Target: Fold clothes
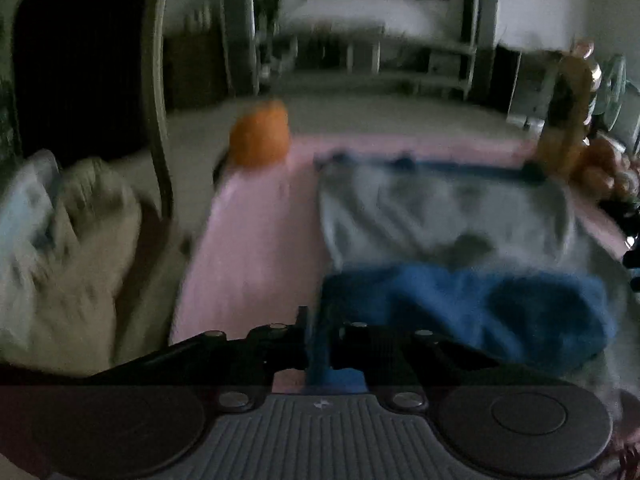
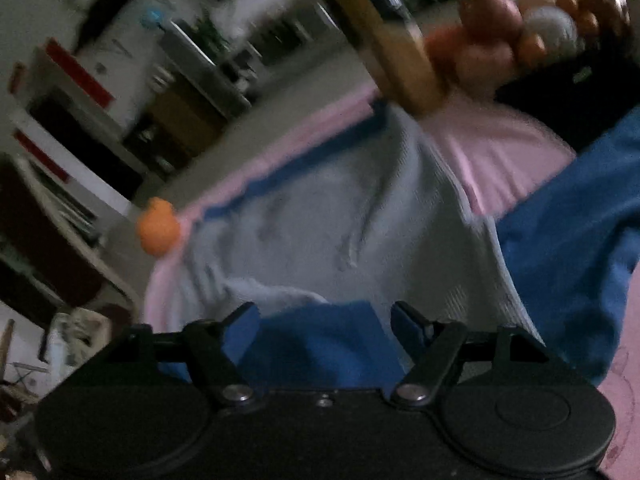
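Left gripper: the left gripper point(image 1: 320, 344) sits low at the near edge of the table, its 2 black fingers pressed close together with a bit of blue cloth pinched between them
Right gripper: the right gripper point(image 2: 324, 320) is tilted, its 2 blue-tipped fingers point(image 2: 244, 328) stand wide apart, and blue cloth lies between them but they do not squeeze it
Garment: the grey and blue garment point(image 1: 444, 216) lies spread on the pink table cover, its grey part flat with soft wrinkles and a dark blue strip along the far edge
Blue part: a thick blue fold point(image 1: 472, 304) lies across the near end of the garment, just in front of the left gripper; in the right view more blue cloth point(image 2: 576, 240) rises up at the right side
Table cover: the pink table cover point(image 1: 248, 248) shows bare on the left of the garment and along the far edge
Orange ball: 1 round orange thing point(image 1: 260, 138) sits at the far left corner of the table, apart from the garment
Far right corner: a tall brown thing point(image 1: 568, 120) stands there with round orange and red things point(image 2: 492, 36) beside it; too blurry to tell what they are
Left of table: a heap of pale cloth point(image 1: 68, 248) lies off the table on the left
Picture: both views are dark and blurry
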`<state>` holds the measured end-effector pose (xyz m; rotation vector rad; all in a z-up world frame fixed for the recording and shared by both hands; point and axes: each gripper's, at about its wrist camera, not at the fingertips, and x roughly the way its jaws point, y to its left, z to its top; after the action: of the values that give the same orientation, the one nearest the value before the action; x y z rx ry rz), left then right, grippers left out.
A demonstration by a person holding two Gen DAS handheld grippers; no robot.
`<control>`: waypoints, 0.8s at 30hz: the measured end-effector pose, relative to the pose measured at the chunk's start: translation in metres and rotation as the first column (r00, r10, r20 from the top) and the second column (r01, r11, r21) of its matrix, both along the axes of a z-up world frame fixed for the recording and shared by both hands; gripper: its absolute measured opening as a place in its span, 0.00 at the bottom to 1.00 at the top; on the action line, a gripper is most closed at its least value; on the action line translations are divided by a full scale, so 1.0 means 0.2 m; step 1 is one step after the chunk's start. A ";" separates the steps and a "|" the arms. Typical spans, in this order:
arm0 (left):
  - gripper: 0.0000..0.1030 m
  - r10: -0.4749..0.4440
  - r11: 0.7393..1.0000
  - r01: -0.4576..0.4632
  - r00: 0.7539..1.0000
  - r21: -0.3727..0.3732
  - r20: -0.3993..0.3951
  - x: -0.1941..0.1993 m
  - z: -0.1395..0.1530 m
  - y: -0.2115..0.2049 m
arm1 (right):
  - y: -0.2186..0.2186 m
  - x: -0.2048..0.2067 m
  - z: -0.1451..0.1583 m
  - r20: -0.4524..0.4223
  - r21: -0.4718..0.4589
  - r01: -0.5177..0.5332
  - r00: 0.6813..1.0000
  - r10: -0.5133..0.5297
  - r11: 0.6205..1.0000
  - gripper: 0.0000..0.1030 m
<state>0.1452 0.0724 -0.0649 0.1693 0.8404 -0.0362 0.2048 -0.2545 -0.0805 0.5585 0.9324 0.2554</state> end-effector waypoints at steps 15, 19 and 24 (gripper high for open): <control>0.05 0.068 0.968 -0.035 0.990 0.249 -0.125 0.03 -0.28 -0.01 | 0.09 0.15 -0.25 -0.084 -0.058 0.018 0.996 -0.022 0.998 0.47; 0.05 0.075 0.968 -0.044 0.990 0.249 -0.117 0.00 -0.27 -0.01 | 0.15 0.15 -0.28 -0.031 -0.103 0.020 0.999 -0.023 0.994 0.10; 0.05 0.074 0.969 -0.044 0.991 0.242 -0.116 0.01 -0.27 -0.01 | 0.20 0.09 -0.16 0.099 -0.245 0.086 0.993 -0.064 0.966 0.03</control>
<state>0.1471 0.0708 -0.1190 0.3714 0.9729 0.1124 0.2224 -0.2141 -0.1126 0.3468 0.8386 0.0919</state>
